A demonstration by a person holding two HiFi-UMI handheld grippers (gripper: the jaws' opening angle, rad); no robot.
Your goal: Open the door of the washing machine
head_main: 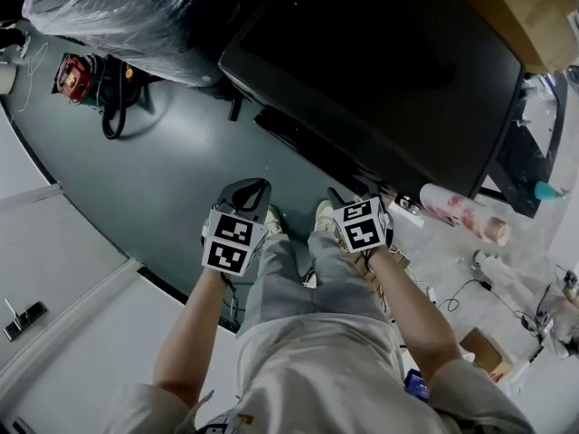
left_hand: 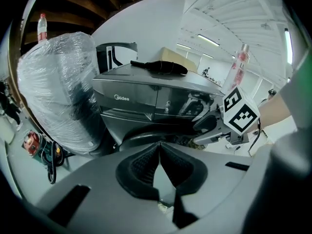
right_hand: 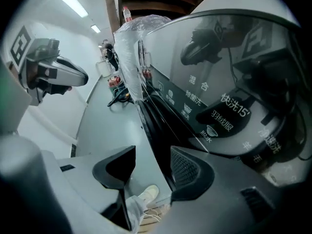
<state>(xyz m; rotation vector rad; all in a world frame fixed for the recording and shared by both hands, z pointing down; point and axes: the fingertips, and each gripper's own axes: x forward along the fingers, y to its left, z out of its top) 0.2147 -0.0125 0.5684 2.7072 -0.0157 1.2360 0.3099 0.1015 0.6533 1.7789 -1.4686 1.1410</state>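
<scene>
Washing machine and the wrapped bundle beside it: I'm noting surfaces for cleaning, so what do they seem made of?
Washing machine: dark grey casing, satin, painted metal or plastic; its control panel looks like glossy plastic or glass, since it shows clear reflections. Wrapped bundle: clear plastic film, crinkled, with white glints; its contents cannot be told.

Plastic-wrapped bundle [head_main: 136,16] near a red device [head_main: 72,77] on grey floor [head_main: 181,170]
</scene>
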